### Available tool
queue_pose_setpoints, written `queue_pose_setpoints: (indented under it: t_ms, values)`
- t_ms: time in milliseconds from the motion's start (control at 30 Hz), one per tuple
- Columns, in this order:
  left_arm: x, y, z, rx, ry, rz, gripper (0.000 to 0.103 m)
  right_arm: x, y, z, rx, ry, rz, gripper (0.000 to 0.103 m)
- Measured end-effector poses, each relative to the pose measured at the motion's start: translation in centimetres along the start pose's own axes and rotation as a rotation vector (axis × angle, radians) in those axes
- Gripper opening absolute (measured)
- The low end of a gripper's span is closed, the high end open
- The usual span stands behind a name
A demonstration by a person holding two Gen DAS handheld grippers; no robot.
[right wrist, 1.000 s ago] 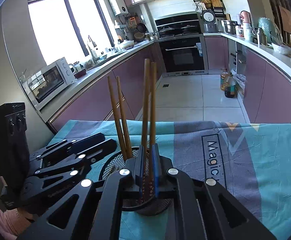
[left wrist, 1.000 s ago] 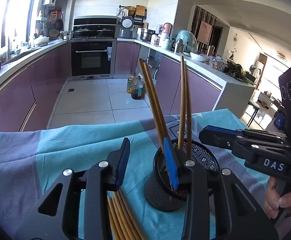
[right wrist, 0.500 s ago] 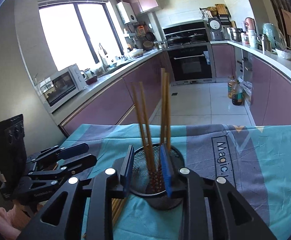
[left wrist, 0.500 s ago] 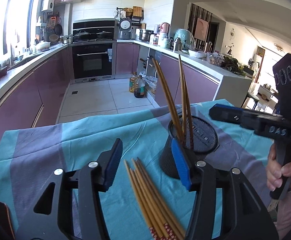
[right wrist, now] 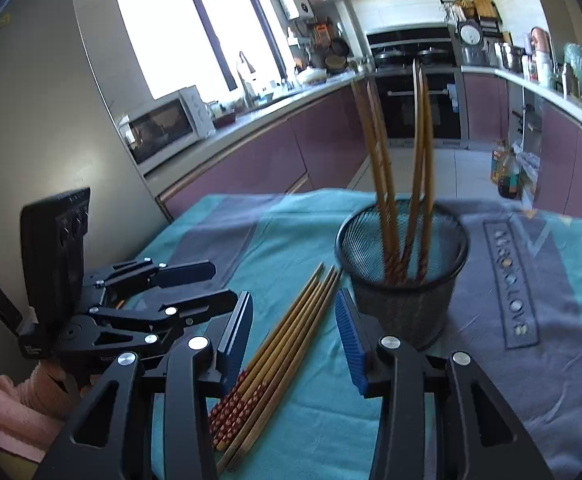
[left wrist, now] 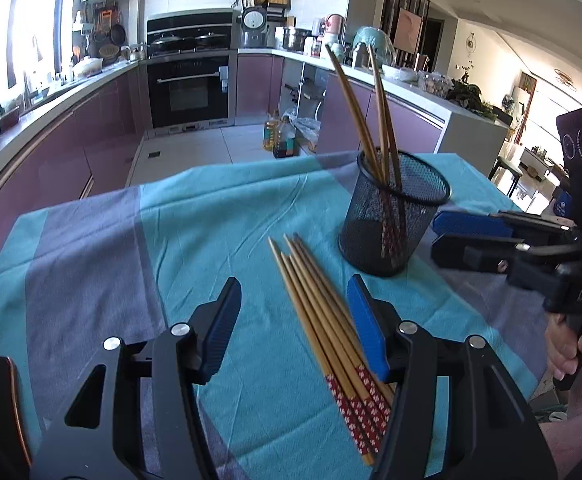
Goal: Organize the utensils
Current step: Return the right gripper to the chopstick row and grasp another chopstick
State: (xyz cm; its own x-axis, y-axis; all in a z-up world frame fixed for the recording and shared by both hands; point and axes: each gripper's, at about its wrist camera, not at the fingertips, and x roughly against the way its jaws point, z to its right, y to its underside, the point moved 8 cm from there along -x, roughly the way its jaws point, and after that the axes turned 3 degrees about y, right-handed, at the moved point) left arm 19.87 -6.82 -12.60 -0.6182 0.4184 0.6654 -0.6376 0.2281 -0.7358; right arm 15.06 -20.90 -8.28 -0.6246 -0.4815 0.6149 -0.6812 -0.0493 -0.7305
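I have pulled both grippers back from the cup (left wrist: pixel 395 220), jaws just opening, nothing between them. My left gripper (left wrist: pixel 295 320) hangs spread above the loose chopsticks (left wrist: pixel 323 320) on the cloth (left wrist: pixel 91 248), probably next; my right gripper (right wrist: pixel 291 332) is spread likewise. Four chopsticks (right wrist: pixel 403 168) lean in the mesh cup.

Daylight enters through the window (right wrist: pixel 195 36), overexposed to white at upper left in both views. Sunlit cloth (left wrist: pixel 219 216) is bright; a soft shadow band crosses it. Fisheye distortion bends counters, with dark vignetted corners. Chopsticks (right wrist: pixel 403 152) in the right view appear motion-blurred.
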Motion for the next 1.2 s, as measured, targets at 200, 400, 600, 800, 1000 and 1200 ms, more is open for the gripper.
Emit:
queue_pose_setpoints:
  t_ms: [200, 400, 600, 800, 1000, 1200]
  values:
    - [-1.1, 2.8, -0.3, 0.021, -0.005, -0.071, 0.055, -2.8, 2.6, -0.1, -0.037, -0.010, -0.089, 0.041]
    - [-1.9, 4.3, -0.1, 0.021, 0.005, -0.113, 0.055, -3.9, 3.9, -0.4, -0.052, 0.005, -0.120, 0.041]
    - [-2.9, 5.0, 0.0, 0.025, -0.007, -0.153, 0.054, -4.7, 4.8, -0.4, -0.052, 0.037, -0.138, 0.041]
    - [-4.0, 5.3, 0.0, 0.038, -0.009, -0.182, 0.052, -5.0, 5.0, -0.3, -0.046, 0.060, -0.143, 0.041]
    - [-4.9, 5.2, 0.2, 0.024, -0.022, -0.190, 0.051, -5.4, 5.0, -0.4, -0.036, 0.071, -0.148, 0.041]
    - [-5.4, 4.8, 0.0, 0.032, -0.020, -0.196, 0.050, -6.2, 4.9, -0.7, -0.025, 0.091, -0.147, 0.041]
